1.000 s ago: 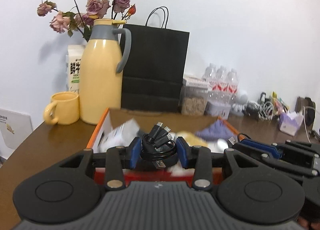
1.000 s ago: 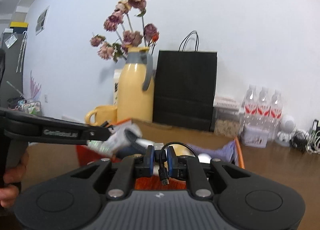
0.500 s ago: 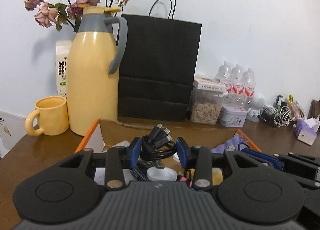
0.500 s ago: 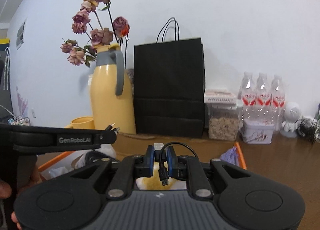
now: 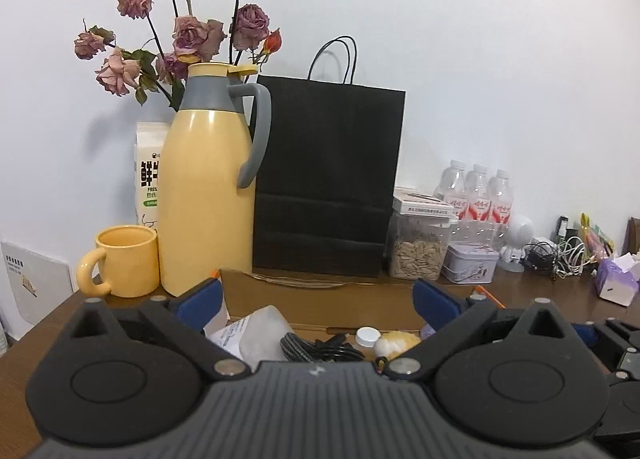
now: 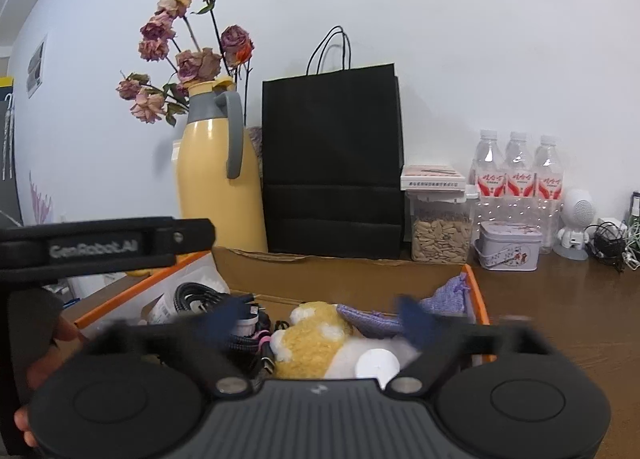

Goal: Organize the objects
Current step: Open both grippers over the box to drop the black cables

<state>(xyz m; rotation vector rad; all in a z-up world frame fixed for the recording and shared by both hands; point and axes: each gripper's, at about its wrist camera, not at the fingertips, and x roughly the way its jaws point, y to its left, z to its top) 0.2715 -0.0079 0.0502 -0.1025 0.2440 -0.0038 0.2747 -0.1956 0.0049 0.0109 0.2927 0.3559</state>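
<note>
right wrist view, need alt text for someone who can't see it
The right gripper, jaws opening with nothing between them, hangs over an orange-edged cardboard box holding a yellow plush toy, black cables and a purple pouch. Behind stand a yellow thermos and black paper bag.

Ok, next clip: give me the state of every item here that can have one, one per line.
left gripper: jaws opening, nothing between them
right gripper: jaws opening, nothing between them
cardboard box: open-topped, holding loose items
black cable: lying in the box, unheld
plush toy: lying in the box
thermos jug: upright, lid on
mug: upright
paper bag: standing
</note>
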